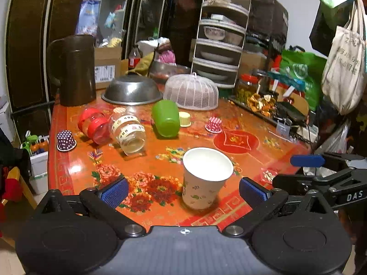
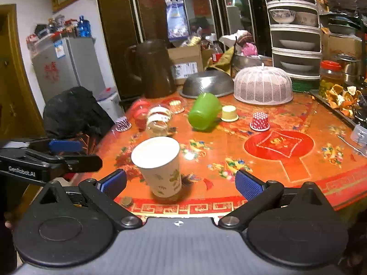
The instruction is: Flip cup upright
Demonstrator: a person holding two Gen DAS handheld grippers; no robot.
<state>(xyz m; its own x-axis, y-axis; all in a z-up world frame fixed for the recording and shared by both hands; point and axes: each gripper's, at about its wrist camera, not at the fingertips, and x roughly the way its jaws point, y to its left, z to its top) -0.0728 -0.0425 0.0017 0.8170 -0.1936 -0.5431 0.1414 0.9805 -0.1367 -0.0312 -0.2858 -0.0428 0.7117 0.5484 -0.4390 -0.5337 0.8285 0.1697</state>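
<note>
A white paper cup with a leaf print (image 1: pixel 204 178) stands upright, mouth up, near the front edge of the red flowered table (image 1: pixel 252 160); it also shows in the right wrist view (image 2: pixel 160 165). My left gripper (image 1: pixel 183 191) is open and empty, its blue pads either side of the cup and apart from it. My right gripper (image 2: pixel 181 183) is open and empty, just behind the cup. A green cup (image 1: pixel 165 121) lies on its side mid-table, also in the right wrist view (image 2: pixel 203 114).
A red-lidded jar (image 1: pixel 94 125) and a clear jar (image 1: pixel 128 133) lie on their sides. Small dotted cups (image 1: pixel 66 140) (image 1: pixel 214 125) stand upside down. A steel bowl (image 1: pixel 132 90), mesh cover (image 1: pixel 191 91) and dark jug (image 1: pixel 74 68) stand behind.
</note>
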